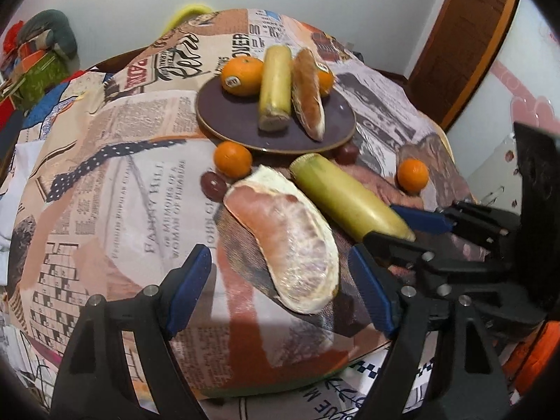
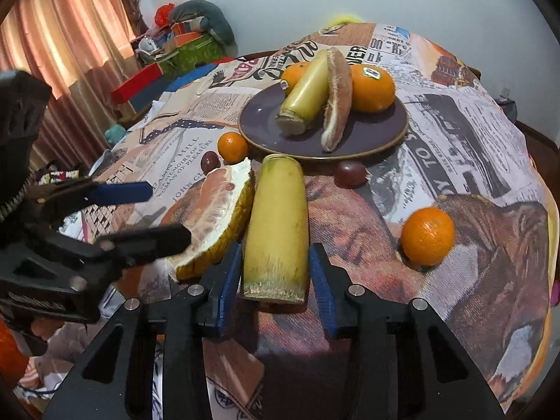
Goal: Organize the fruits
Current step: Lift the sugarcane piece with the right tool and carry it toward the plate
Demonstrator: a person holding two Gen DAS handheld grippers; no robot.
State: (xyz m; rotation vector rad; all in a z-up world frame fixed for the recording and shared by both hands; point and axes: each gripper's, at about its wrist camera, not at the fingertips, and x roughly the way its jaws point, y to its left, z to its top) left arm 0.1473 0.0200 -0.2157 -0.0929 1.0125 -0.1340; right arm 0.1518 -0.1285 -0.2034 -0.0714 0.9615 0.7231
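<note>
On top of the table (image 2: 472,161), newsprint-collage cloth, white walls, orange curtain (image 2: 70,35) behind; left hand-held gripper (image 1: 280,287) gapes around the pomelo wedge (image 1: 283,238), right hand-held gripper (image 2: 276,294) straddles the sugarcane piece (image 2: 276,224), not quite pinching; plate (image 2: 378,140) beyond.

You have a woven cloth table cover (image 2: 437,161), matt, printed with newsprint patterns, slightly wrinkled. The plate (image 2: 381,140) at upper centre looks like glazed ceramic, dark purple with a soft sheen. Your sugarcane piece (image 2: 276,217) has a smooth, waxy yellow-green rind and a rough fibrous cut end. The pomelo wedge (image 1: 287,241) beside it shows dry, membranous flesh and spongy white pith. The orange (image 2: 427,236) at lower right has a pebbled, semi-gloss peel. Your right gripper (image 2: 276,301) is matt black plastic with ribbed blue pads and bright metal pins.
</note>
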